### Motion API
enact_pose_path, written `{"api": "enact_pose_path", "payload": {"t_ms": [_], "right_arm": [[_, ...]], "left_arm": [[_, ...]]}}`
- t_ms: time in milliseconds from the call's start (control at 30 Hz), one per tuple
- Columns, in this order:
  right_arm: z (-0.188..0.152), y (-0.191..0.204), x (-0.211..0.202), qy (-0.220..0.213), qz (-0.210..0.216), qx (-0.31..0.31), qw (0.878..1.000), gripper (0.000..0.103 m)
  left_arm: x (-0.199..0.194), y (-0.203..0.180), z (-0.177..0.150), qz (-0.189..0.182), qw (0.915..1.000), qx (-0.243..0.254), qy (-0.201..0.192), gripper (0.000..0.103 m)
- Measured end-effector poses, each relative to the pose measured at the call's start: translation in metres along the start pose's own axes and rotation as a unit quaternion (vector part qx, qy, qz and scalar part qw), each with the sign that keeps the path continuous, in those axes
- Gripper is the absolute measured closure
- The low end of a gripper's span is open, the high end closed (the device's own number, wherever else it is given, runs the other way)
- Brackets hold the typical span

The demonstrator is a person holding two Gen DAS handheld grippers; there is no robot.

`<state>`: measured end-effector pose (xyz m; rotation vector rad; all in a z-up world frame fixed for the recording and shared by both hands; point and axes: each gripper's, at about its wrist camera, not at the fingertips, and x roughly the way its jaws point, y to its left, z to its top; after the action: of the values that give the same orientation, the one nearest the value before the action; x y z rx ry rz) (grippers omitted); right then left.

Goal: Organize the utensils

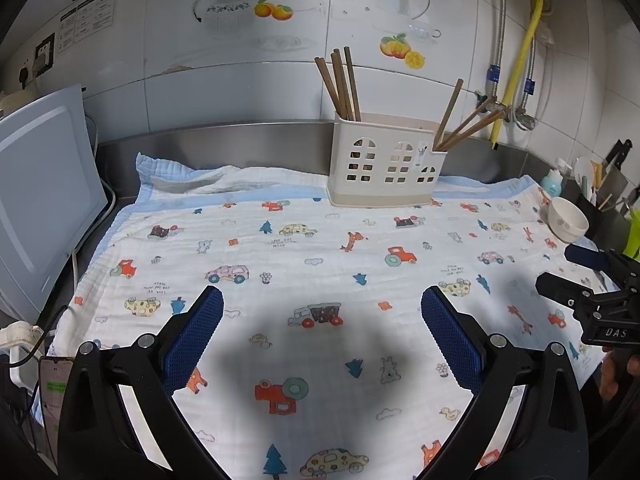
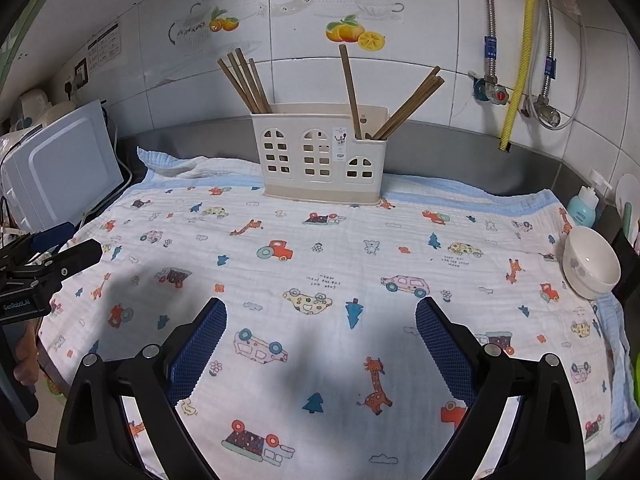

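Printed cloth [image 2: 320, 264] covers steel counter [image 2: 460, 152]; tiled wall [image 2: 420, 80].

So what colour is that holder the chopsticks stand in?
The holder is cream, with a darker beige base; clearest in the right wrist view.

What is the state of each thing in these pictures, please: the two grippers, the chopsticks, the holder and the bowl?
Left gripper: open, empty, above the cloth.
Right gripper: open, empty, above the cloth.
Utensil holder: upright on the cloth, by the wall.
Left chopsticks: standing in the holder's left compartment, leaning left.
Right chopsticks: standing in the right compartment, splayed.
Bowl: tilted at the cloth's right edge; looks empty.
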<state>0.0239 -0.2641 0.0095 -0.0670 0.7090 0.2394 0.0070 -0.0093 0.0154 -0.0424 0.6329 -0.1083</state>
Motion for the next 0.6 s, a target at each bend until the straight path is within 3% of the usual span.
{"api": "enact_pose_path", "payload": {"t_ms": [600], "right_arm": [[0.0005, 0.0009, 0.0011, 0.000, 0.001, -0.001, 1.000, 0.011]], "left_arm": [[0.0025, 0.0010, -0.0021, 0.000, 1.0000, -0.001, 0.004, 0.005]]}}
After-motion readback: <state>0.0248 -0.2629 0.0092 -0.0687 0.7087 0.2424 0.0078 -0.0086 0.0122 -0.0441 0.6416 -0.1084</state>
